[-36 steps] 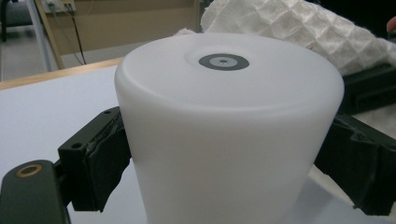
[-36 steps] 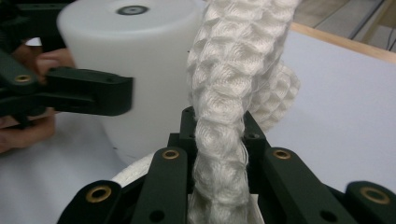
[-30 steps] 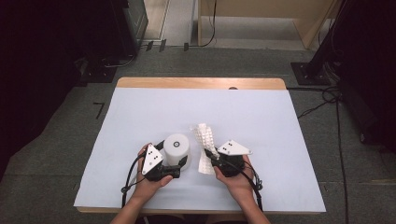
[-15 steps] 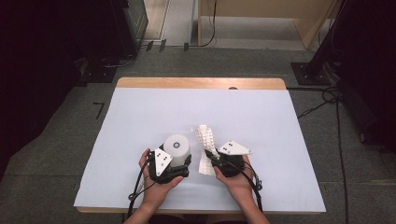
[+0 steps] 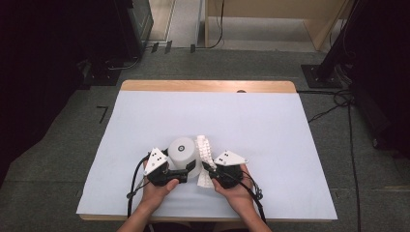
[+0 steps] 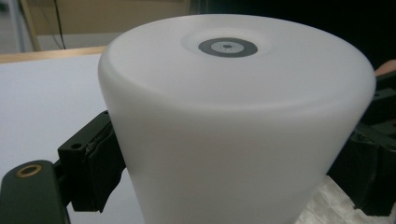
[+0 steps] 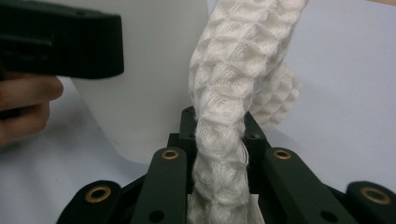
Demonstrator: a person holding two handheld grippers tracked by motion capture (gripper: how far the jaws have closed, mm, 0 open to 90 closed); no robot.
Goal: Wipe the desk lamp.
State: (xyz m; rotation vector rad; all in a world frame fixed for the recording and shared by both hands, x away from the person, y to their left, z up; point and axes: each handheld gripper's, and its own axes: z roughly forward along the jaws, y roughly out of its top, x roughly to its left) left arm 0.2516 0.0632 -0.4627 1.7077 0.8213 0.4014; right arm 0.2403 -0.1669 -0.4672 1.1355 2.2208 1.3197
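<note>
An upturned white plastic cup stands on the white table cover near the front edge. My left gripper is shut on it. In the left gripper view the black jaws press on both sides of the cup, which has a grey ring on its base. A white waffle-weave cloth lies against the cup's right side. My right gripper is shut on the cloth. The cloth rises as a bunched strip from between the jaws in the right gripper view, with the cup beside it.
The table's wooden far edge shows beyond the cover. Cables and dark equipment stand on the floor around the table. The left gripper and a person's fingers appear at the upper left of the right gripper view.
The left hand turned slightly and came back, and the cup has shifted a touch toward the front edge. The right gripper and the cloth have barely moved.
</note>
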